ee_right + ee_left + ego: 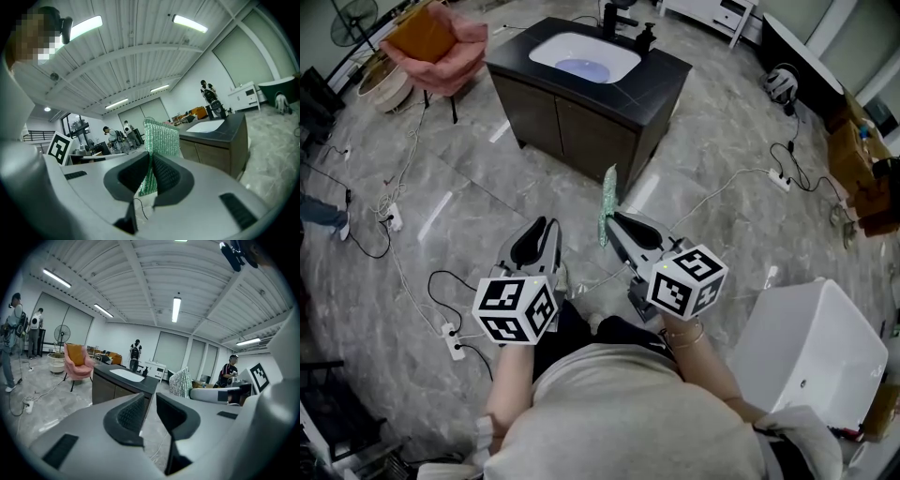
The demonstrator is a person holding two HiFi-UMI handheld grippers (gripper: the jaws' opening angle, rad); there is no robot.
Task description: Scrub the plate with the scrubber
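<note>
Green mesh scrubber (pixel 607 202) stands upright, clamped by its lower edge between the jaws of the right gripper (pixel 614 225). In the right gripper view the two dark pads are closed on the scrubber (pixel 161 138), which rises above them as a knobbly rectangular pad. The left gripper (pixel 546 232) is held beside it at about the same height. Its jaws stand a little apart with nothing between them, and only floor and cabinet show through the narrow gap in the left gripper view (pixel 150 401).

Ahead, well apart from both grippers across the grey marble-look floor (pixel 469 178), is a dark vanity cabinet (pixel 581 122) with a white oval basin (pixel 551 47) sunk in its black top. No view shows a plate for certain. A bluish patch lies in the bottom of the basin, but I cannot tell whether it is a plate or water.

As I judge it, the tool is in hand and the scrubbing has not begun. The step now is the approach to the sink. The next move calls for walking up to the vanity, finding the plate, steadying it with the free left gripper, and bringing the flat face of the scrubber against it.
</note>
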